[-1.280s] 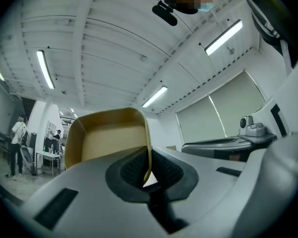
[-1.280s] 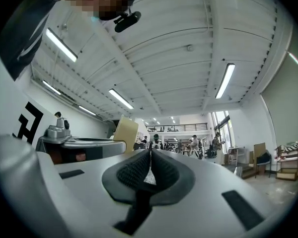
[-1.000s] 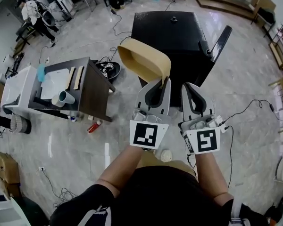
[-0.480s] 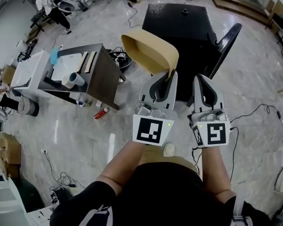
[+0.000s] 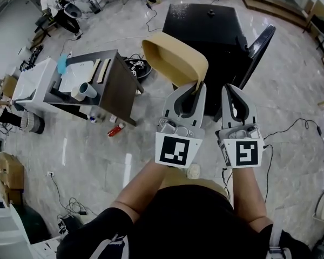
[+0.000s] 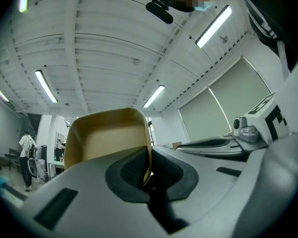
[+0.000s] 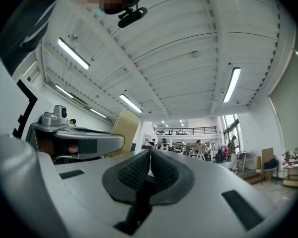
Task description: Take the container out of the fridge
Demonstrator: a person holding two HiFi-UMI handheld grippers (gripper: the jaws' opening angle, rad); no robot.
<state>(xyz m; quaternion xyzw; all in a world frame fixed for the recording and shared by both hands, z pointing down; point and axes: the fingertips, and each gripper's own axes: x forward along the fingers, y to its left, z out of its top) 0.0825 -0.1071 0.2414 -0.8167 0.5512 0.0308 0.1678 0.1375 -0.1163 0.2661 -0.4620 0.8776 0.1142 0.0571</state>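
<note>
A tan, shallow container (image 5: 173,61) is held up in the air in front of the black fridge (image 5: 205,23), tilted with its hollow facing left. My left gripper (image 5: 197,86) is shut on its rim; in the left gripper view the container (image 6: 108,133) rises above the jaws (image 6: 149,166), which pinch its right wall. My right gripper (image 5: 231,89) is beside the left one, shut with nothing in it, as the right gripper view (image 7: 150,161) shows. There the container's edge (image 7: 124,128) appears at the left.
The fridge door (image 5: 257,50) stands open to the right. A dark table (image 5: 116,77) with a cup, boards and a white tray is at the left. Cables and small items lie on the shiny floor (image 5: 86,161). A person (image 5: 56,4) stands far back left.
Both grippers and the held container have shifted slightly right and up in the head view. The left gripper's hold on the rim is unchanged.
</note>
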